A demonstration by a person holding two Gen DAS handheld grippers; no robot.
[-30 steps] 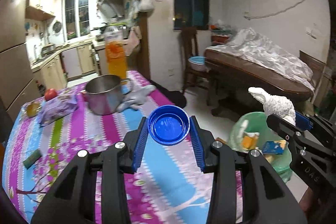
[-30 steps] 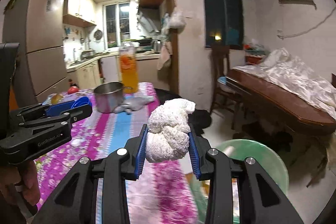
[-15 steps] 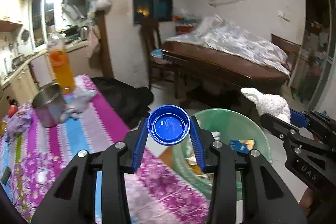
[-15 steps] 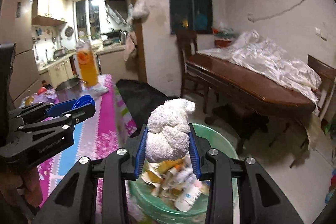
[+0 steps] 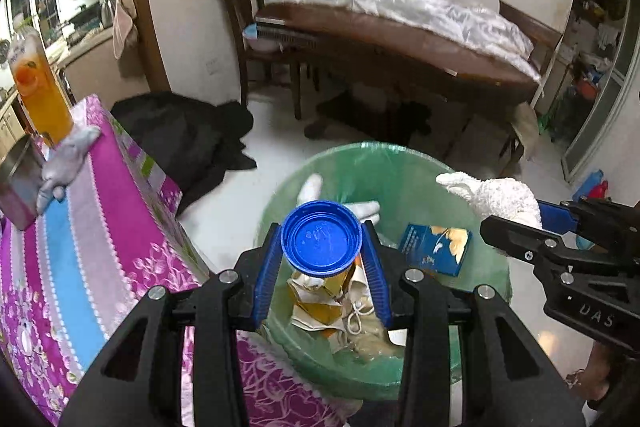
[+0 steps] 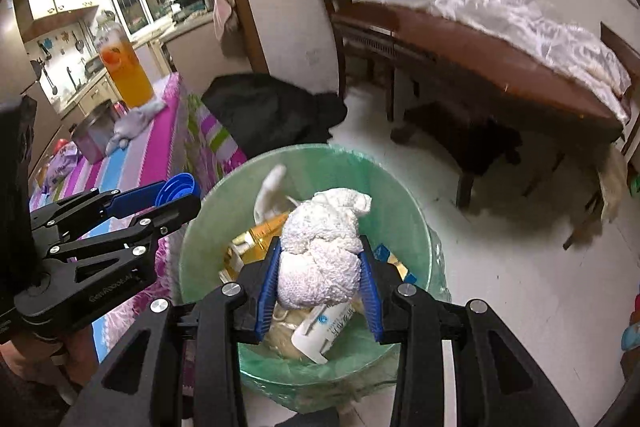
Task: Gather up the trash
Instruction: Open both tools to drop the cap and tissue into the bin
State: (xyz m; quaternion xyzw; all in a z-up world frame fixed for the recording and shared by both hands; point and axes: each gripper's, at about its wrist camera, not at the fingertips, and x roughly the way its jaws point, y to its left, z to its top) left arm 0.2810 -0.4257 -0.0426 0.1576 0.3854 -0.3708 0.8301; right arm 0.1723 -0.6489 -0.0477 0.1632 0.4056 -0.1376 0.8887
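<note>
My left gripper [image 5: 322, 247] is shut on a round blue bottle cap [image 5: 321, 238], its hollow side toward the camera. It hangs above the green-lined trash bin [image 5: 348, 163], which holds cartons, paper and a blue packet [image 5: 436, 249]. My right gripper [image 6: 320, 271] is shut on a crumpled white wad of tissue [image 6: 322, 251] and hovers over the same bin [image 6: 200, 227]. In the left wrist view the right gripper [image 5: 516, 217] shows at the right with the wad [image 5: 500, 195]. In the right wrist view the left gripper [image 6: 172, 195] shows at the left with the cap [image 6: 174, 187].
A table with a pink, blue and purple cloth [image 5: 88, 227] stands left of the bin, bearing a steel pot [image 6: 92, 135], a grey rag [image 5: 64, 163] and an orange drink bottle [image 6: 124, 67]. A dark cloth heap [image 5: 188, 135] lies on the floor behind. A brown table [image 6: 500, 67] and chair stand at the right.
Both grippers swung right and downward, from over the table to above the green bin. Each kept its grip, the left on the cap and the right on the wad.
</note>
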